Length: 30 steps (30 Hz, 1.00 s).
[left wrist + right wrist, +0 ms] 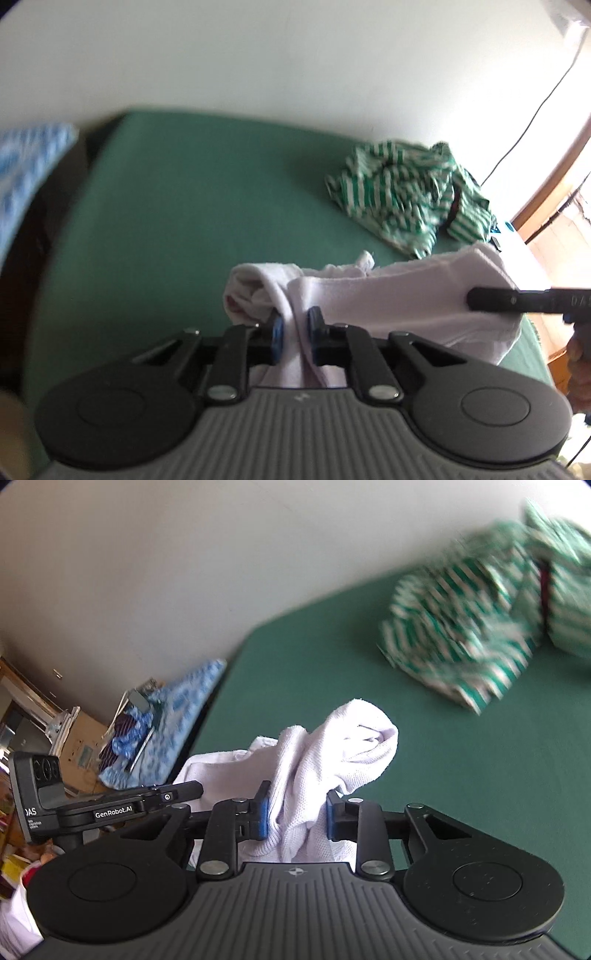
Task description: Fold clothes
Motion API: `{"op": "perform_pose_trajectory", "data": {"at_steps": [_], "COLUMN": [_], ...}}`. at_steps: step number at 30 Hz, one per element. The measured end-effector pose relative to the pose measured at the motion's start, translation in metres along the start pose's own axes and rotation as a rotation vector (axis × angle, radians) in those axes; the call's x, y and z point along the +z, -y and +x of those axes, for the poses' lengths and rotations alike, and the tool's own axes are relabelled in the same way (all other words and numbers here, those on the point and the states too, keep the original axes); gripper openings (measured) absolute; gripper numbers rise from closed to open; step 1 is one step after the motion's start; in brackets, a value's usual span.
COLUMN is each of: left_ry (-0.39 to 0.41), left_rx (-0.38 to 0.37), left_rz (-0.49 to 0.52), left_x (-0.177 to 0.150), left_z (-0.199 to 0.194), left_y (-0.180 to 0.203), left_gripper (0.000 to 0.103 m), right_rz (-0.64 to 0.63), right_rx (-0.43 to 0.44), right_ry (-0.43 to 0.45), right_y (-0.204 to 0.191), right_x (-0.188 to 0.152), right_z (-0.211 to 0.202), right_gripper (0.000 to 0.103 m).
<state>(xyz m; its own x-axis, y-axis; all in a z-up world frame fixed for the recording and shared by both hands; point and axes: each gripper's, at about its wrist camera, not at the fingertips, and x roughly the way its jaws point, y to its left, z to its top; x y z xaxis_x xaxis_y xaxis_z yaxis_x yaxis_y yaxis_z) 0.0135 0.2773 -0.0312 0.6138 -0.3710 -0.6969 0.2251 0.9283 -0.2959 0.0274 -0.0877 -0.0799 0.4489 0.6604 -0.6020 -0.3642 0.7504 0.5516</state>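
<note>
Both tongs: clamped on one white garment (388,306), held up off the table
Left tongs (295,330): pinched nearly shut on a thin fold
Right tongs (295,814): gripping a thicker bunch
Green table (192,206): underneath
Striped shirt (406,195): crumpled heap, far right side, well apart

Left tool (295,330) and right tool (297,814): ribbed grey housing flanked by two black round discs, black linkage arms fastened with silver screws, blue pads (277,328) on the fingers. The left tool's side body bears white "GenRobot.AI" lettering.
</note>
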Motion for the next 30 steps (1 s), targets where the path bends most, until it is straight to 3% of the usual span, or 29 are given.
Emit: {"op": "perform_pose_trajectory", "data": {"at_steps": [2, 9, 16, 20, 23, 24, 26, 28, 30], "left_ry": [0.012, 0.086, 0.166, 0.128, 0.094, 0.085, 0.083, 0.14, 0.199], "left_rx": [-0.008, 0.075, 0.158, 0.21, 0.268, 0.291, 0.286, 0.279, 0.256], "left_rz": [0.017, 0.053, 0.026, 0.013, 0.073, 0.099, 0.138, 0.156, 0.161], "left_x": [0.026, 0.131, 0.208, 0.214, 0.202, 0.198, 0.191, 0.188, 0.188], "left_z": [0.001, 0.026, 0.098, 0.158, 0.189, 0.195, 0.193, 0.173, 0.152], "left_y": [-0.02, -0.087, -0.14, -0.163, -0.169, -0.17, -0.175, -0.183, -0.188], "left_gripper": [0.007, 0.007, 0.006, 0.007, 0.009, 0.013, 0.014, 0.019, 0.012], "right_rz": [-0.009, -0.161, -0.187, -0.161, -0.186, -0.192, -0.164, -0.123, -0.089], "right_rx": [0.016, 0.025, 0.044, -0.044, -0.169, -0.204, -0.189, -0.164, -0.172], "right_ry": [0.027, 0.142, 0.271, 0.321, 0.26, 0.247, 0.234, 0.234, 0.293], "right_y": [-0.016, -0.063, -0.05, -0.018, 0.004, 0.011, 0.025, 0.034, 0.038], "right_x": [0.023, 0.115, 0.183, 0.194, 0.194, 0.192, 0.188, 0.193, 0.2], "right_z": [0.015, 0.098, 0.203, 0.267, 0.308, 0.316, 0.313, 0.298, 0.277], "right_gripper": [0.029, 0.029, 0.029, 0.029, 0.032, 0.034, 0.037, 0.045, 0.046]}}
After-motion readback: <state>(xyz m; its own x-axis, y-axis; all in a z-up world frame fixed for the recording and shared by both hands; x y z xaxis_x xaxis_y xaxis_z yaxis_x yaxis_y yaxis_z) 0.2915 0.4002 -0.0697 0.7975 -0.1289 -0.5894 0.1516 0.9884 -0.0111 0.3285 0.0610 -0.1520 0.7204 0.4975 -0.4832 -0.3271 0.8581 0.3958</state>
